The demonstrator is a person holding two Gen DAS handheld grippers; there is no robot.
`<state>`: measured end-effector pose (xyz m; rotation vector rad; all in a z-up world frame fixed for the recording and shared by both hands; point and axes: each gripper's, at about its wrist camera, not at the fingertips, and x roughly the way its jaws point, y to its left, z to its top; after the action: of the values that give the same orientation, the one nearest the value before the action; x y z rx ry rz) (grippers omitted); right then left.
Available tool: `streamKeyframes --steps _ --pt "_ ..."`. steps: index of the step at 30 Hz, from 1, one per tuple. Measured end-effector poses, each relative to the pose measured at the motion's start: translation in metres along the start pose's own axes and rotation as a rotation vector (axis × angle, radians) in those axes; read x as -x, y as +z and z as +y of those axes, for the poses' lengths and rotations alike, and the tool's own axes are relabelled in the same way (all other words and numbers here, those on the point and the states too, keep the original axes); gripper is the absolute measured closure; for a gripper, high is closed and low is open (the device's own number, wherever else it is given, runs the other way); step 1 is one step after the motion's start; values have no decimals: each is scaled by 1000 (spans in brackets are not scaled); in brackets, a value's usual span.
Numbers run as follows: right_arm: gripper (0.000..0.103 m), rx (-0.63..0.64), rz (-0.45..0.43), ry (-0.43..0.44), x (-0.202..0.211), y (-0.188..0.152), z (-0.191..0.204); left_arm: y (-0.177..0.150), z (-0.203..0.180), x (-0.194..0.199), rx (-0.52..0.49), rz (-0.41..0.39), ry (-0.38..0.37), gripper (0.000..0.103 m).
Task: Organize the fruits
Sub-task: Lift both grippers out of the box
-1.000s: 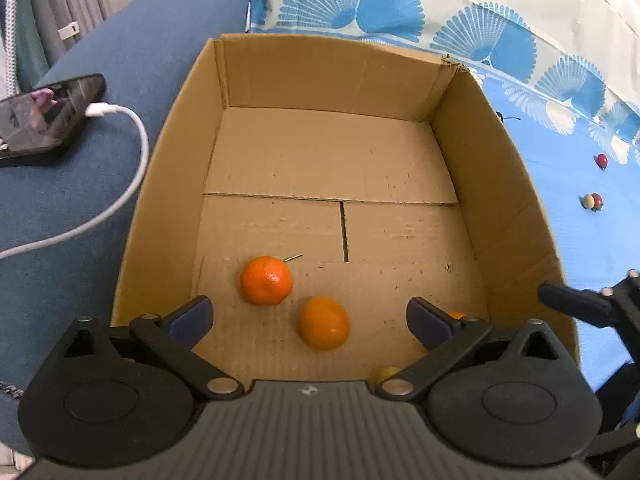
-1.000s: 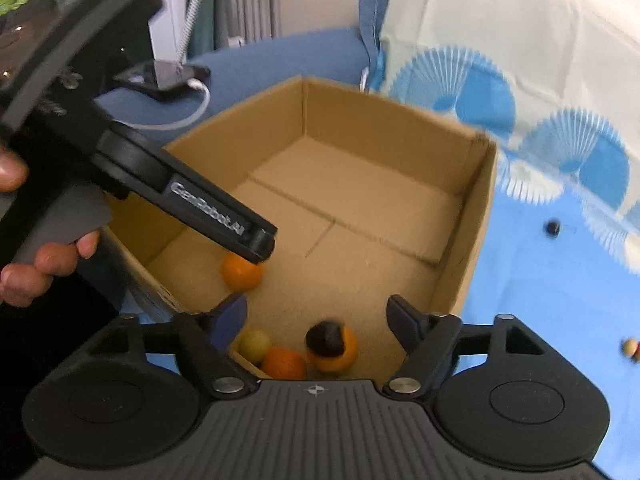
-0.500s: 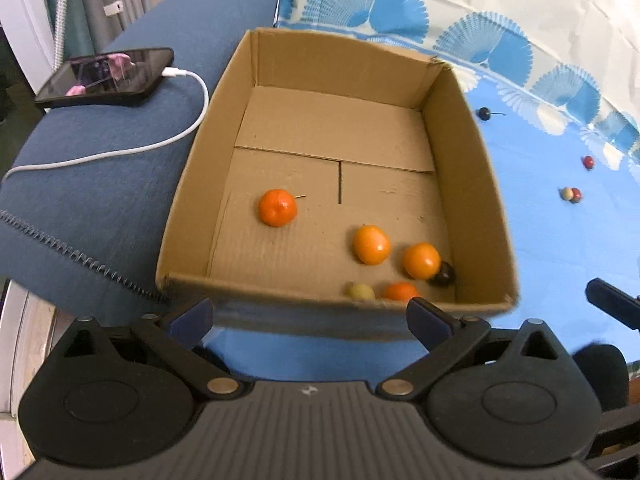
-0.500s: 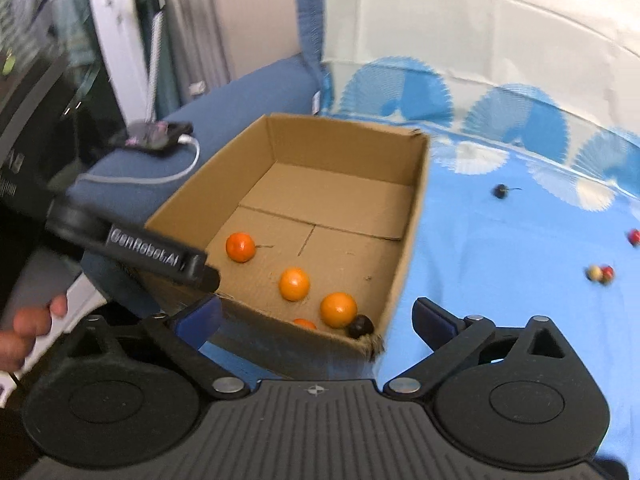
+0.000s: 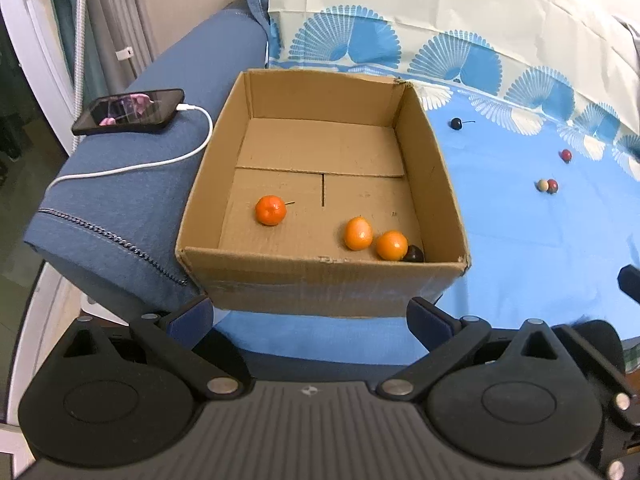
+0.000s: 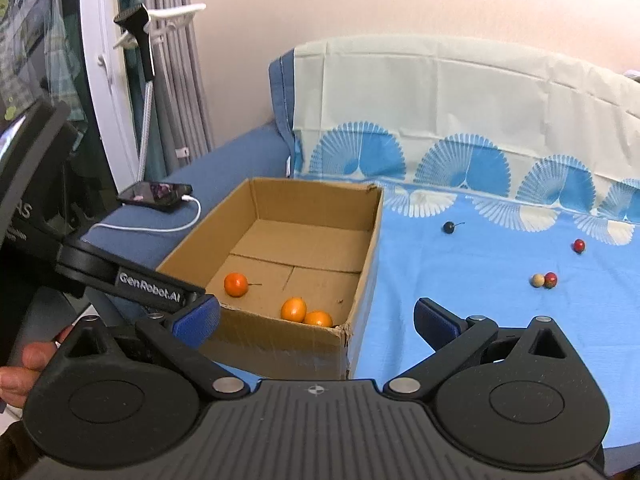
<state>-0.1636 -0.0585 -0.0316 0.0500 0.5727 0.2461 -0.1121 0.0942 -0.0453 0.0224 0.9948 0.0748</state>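
Oranges (image 5: pixel 271 210) are seen inside a cardboard box (image 5: pixel 320 284). Both the left gripper (image 5: pixel 310 316) and right gripper (image 6: pixel 316 320) are held spread wide, nothing gripped.

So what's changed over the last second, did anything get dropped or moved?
Both grippers pulled back and up out of the cardboard box; the right gripper opened fully and is empty, and the left gripper is open and empty. The dark fruit rolled beside an orange. The box and phone are unmoved.
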Motion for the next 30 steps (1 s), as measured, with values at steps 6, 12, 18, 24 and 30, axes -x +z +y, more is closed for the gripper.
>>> streamKeyframes --steps 6,12,18,24,30 --pt "1 17 -30 3 17 -7 2 -13 -10 11 -20 0 40 0" --pt "1 16 -60 -6 27 -10 1 -19 -16 22 -24 -37 38 0" --pt "1 15 -69 0 31 -12 0 -19 -19 24 -22 -37 65 0" --pt "1 30 -59 12 27 -13 1 -20 -24 18 -62 -11 113 0" --pt "1 24 -47 17 22 -13 -3 -18 -25 8 -77 6 118 0"
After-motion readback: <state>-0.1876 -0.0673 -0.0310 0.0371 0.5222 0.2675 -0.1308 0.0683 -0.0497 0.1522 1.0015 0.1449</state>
